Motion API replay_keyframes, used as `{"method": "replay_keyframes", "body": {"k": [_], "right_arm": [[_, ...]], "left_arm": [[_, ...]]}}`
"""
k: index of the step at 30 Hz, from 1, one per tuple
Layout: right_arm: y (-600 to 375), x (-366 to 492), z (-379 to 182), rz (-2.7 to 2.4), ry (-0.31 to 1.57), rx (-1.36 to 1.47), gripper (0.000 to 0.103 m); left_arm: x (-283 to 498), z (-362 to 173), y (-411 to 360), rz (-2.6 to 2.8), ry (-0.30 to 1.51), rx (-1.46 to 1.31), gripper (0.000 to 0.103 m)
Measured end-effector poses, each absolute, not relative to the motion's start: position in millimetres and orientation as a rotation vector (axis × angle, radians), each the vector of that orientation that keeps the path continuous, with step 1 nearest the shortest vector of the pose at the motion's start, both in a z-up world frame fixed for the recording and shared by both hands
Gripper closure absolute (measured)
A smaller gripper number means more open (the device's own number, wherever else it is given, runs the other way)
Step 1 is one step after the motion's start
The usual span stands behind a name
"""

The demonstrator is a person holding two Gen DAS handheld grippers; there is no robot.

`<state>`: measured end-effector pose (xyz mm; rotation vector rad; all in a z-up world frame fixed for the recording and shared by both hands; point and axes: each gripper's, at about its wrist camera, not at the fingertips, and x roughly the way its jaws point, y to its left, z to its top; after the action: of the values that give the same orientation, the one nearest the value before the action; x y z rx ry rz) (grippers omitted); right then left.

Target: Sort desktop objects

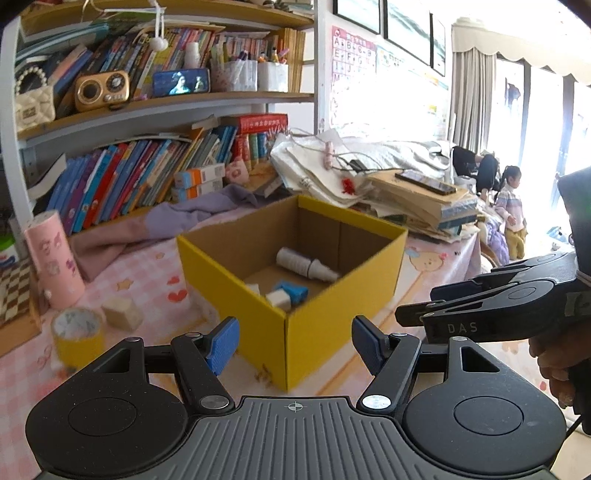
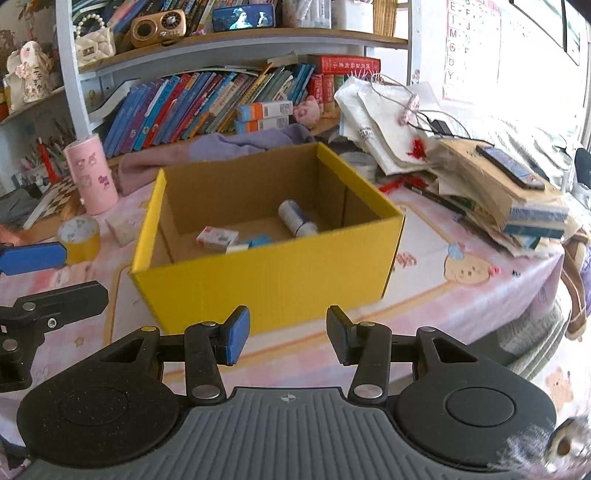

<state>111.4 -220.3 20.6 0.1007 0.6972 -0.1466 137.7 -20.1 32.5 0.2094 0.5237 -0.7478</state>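
Yellow box (image 2: 266,273) sits open-topped, bare cloth along its near edge, both grippers' jaws empty and apart.

Both wrist cameras are looking forward and down past their own fingers, sharing the near yellow box (image 1: 295,321) (image 2: 266,280) ahead.

Yellow box (image 2: 266,284): corrugated cardboard, matt yellow outside, raw brown inside; surface (image 2: 443,302) under it: pink printed cloth, soft, matt; tape roll (image 2: 79,236) at 9 o'clock of the box: glossy yellow; left gripper (image 1: 293,345): matt black plastic, ribbed grey base, shiny metal rivets; its fingers (image 1: 221,345): textured blue pads; radio (image 2: 159,23) on the shelf at 11 o'clock: wood-look, glossy.
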Motion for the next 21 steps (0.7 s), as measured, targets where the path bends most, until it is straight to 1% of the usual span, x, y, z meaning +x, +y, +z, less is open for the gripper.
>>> {"method": "replay_keyframes", "body": {"k": [12, 21], "right_arm": [[-181.6, 46.2, 4.9, -0.111, 0.753, 0.109, 0.060], [-156.6, 24.9, -1.1, -0.067, 0.771, 0.138, 0.059]], "left_arm": [[89.4, 16.2, 9.0, -0.732, 0.582, 0.226, 0.034], [72.6, 14.4, 28.2, -0.697, 0.583, 0.246, 0.034]]}}
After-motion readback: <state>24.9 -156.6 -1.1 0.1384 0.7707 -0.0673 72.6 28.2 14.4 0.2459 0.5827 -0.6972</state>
